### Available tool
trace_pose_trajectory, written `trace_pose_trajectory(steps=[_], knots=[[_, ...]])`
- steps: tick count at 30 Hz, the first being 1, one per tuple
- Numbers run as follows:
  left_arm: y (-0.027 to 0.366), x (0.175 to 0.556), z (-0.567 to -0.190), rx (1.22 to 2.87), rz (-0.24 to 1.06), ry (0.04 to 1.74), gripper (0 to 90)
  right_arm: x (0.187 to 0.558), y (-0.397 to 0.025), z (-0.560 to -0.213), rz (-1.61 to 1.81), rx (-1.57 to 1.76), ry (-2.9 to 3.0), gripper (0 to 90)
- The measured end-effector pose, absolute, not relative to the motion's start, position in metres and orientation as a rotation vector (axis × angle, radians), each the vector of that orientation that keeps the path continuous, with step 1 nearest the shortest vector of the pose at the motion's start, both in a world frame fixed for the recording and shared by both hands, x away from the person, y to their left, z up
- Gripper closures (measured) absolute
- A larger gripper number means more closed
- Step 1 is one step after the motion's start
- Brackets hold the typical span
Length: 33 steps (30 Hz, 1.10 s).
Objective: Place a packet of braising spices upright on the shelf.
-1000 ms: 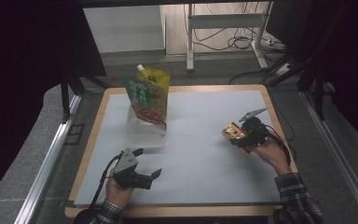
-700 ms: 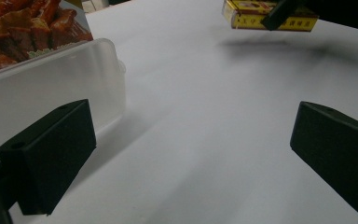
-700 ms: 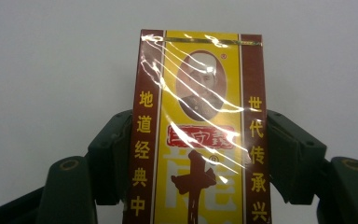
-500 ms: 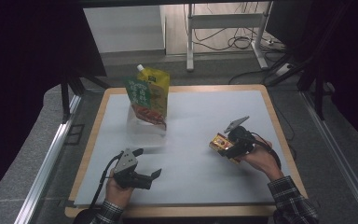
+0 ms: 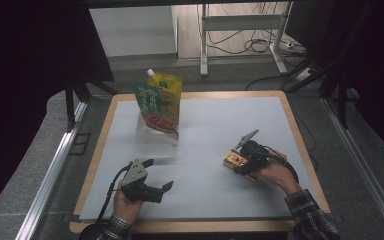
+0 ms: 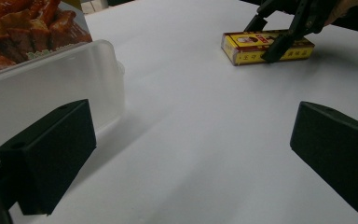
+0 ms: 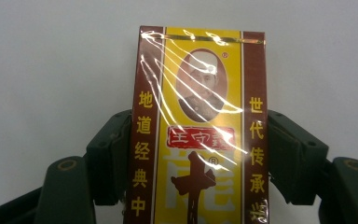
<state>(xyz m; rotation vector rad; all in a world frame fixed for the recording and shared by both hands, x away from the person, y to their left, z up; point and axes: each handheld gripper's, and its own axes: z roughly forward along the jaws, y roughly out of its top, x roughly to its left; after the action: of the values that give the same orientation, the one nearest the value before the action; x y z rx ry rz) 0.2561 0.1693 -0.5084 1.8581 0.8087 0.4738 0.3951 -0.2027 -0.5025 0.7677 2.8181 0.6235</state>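
Right tool (image 5: 241, 161) pinching yellow-and-maroon box (image 7: 198, 135) by long sides, low over white counter (image 5: 215, 125), right of centre. Left tool (image 5: 152, 176) spread, empty, near clear container (image 6: 51, 84). Risk: glossy wrap, shallow grip; box may slip if tilted.

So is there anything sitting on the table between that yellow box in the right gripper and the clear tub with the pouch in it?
Nothing visible. The right gripper is shut on the yellow box, and bare white table lies between it and the clear tub.
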Motion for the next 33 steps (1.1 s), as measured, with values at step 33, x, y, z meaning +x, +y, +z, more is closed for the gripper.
trace_pose_trajectory(steps=[33], knots=[[0.169,0.256,-0.509,1.860,0.475,0.809,0.0,0.416,-0.163,-0.493,0.245,0.806,2.945,32.3]])
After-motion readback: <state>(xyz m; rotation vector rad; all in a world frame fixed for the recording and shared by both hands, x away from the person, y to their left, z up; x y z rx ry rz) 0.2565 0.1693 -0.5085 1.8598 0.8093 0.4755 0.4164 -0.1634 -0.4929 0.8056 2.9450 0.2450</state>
